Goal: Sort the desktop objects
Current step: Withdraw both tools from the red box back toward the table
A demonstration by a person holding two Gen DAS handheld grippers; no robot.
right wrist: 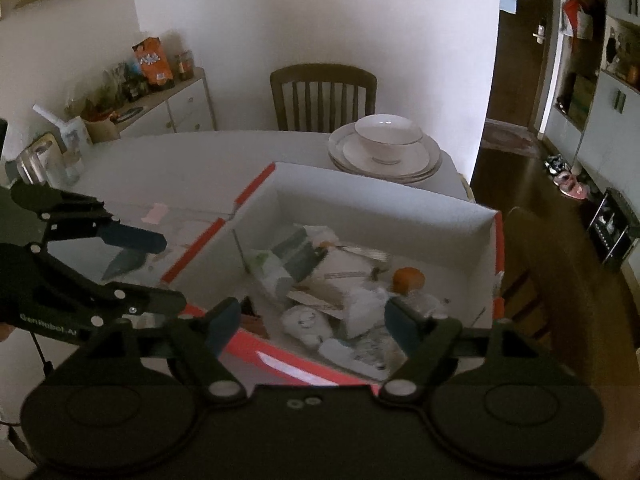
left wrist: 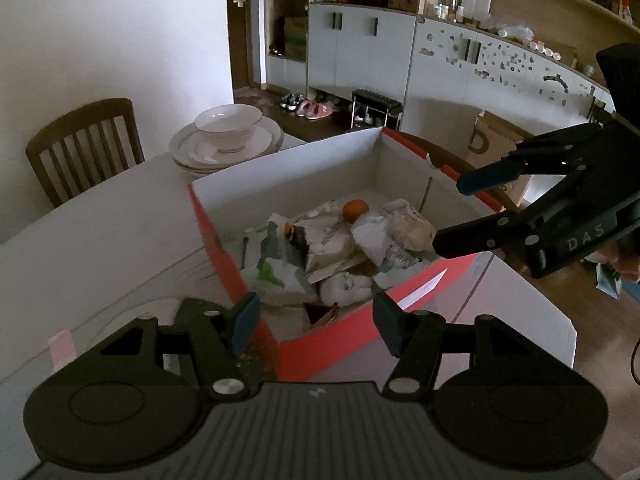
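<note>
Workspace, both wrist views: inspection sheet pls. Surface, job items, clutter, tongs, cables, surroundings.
Surface: white table, a pink slip lying on it.
Job's things: open red-and-white box holding crumpled wrappers and an orange fruit.
Clutter: bowl on stacked plates behind the box; jars at the table's far left.
Grippers: left tongs open, nothing between them; right tongs open and empty above the box's near wall.
Cables: thin dark cord at the right edge of the left view.
Surroundings: wooden chair, cabinets, shoes on the floor.
</note>
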